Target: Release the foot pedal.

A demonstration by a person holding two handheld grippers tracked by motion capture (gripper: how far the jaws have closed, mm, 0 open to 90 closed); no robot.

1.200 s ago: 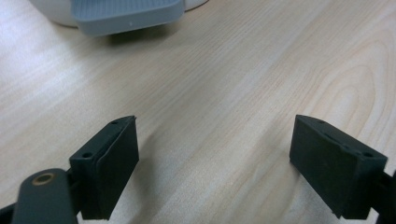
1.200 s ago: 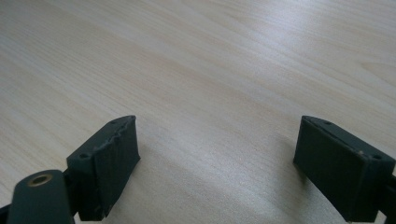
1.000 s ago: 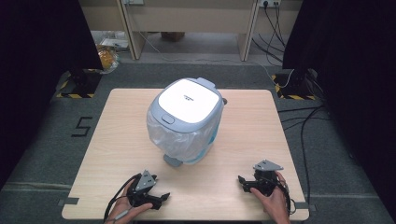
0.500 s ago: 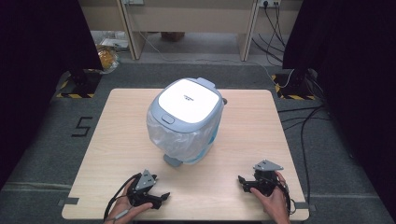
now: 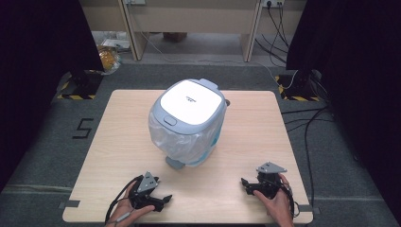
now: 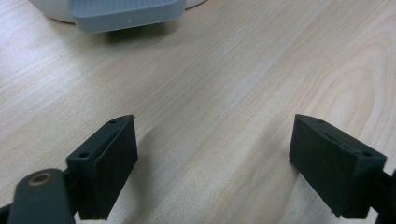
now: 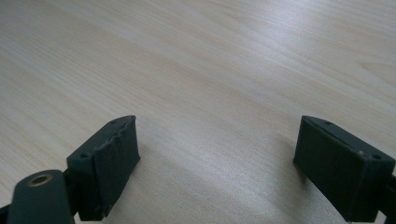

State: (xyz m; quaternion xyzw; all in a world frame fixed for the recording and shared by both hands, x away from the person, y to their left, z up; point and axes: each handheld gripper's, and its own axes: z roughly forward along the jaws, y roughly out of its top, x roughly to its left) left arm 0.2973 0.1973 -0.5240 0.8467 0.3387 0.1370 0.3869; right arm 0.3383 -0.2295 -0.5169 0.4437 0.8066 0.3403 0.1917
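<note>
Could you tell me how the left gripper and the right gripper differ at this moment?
The left gripper lies nearer the bin, whose grey pedal shows ahead of it; the right gripper faces bare table. The left points right, the right points left. Both are open, empty and low over the table's near edge.

Worktop [image 5: 118,142]: pale wood-grain laminate, smooth, with a soft satin sheen. Bin [image 5: 189,118]: smooth plastic, its white lid glossy under the light and rimmed in matt blue-grey, lined with a thin, crinkled translucent plastic bag [image 5: 177,142]; its grey pedal [image 6: 123,11] is ribbed matt plastic. The pads [image 7: 109,165] of the right tool are matt black, one edge worn rough.
</note>
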